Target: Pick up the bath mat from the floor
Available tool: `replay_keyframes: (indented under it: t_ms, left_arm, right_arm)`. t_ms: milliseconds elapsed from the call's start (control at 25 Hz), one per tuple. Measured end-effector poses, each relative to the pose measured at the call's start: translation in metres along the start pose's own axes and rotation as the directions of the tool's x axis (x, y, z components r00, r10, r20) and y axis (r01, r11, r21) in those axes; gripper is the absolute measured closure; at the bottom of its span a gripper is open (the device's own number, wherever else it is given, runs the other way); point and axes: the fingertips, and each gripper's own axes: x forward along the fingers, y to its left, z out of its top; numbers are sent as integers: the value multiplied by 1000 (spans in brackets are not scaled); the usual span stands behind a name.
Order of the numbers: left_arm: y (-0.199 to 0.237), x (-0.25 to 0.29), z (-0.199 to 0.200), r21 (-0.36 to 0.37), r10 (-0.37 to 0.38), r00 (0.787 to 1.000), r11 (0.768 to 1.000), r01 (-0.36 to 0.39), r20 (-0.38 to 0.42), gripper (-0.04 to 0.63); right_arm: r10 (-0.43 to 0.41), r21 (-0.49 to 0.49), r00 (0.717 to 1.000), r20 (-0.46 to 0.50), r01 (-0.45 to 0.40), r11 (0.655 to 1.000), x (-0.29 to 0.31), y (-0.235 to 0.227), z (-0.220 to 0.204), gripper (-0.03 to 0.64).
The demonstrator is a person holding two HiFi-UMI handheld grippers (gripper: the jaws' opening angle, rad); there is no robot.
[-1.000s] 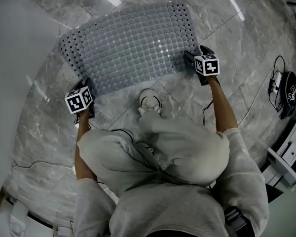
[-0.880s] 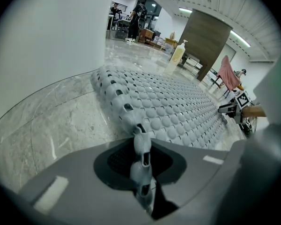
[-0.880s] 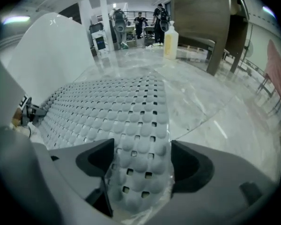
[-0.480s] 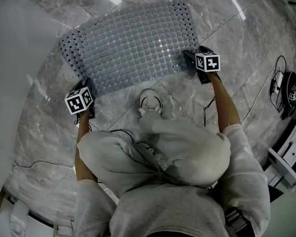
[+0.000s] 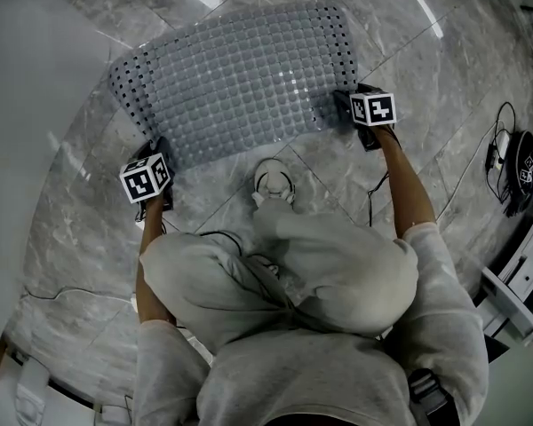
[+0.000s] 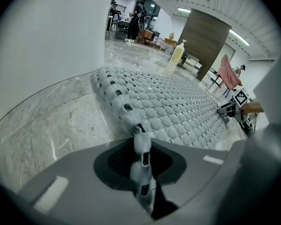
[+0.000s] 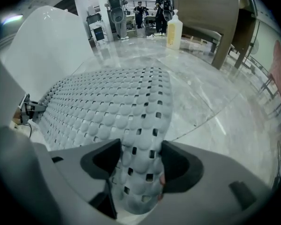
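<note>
Right gripper (image 7: 140, 162) edged slightly up-frame at the bath mat (image 5: 240, 78) corner, jaws just closing onto its curled edge, left gripper (image 6: 141, 162) clamped on the opposite corner, marble floor (image 5: 409, 51) beneath.

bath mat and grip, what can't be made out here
Head view: the marker cubes hide both grippers' jaws.
Right gripper view: the right gripper's jaws have just been closing with the bath mat corner between them; whether they press it is unclear.
Bath mat's underside: hidden in every view.
</note>
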Motion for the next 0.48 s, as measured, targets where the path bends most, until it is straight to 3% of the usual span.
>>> replay_keyframes:
  t_ms: [160, 240, 480]
  left_arm:
    - [0, -1, 0, -4, -5, 1000, 1000, 5, 3, 535]
    - [0, 0, 1, -5, -7, 1000, 1000, 7, 1, 535]
    - [0, 0, 0, -13, -1, 1000, 1000, 1, 0, 535]
  right_arm:
    - [16, -27, 999, -28, -17, 999, 0, 11, 1, 399]
    - [40, -36, 998, -48, -42, 998, 2, 19, 1, 478]
    - [50, -56, 996, -72, -54, 997, 5, 27, 1, 541]
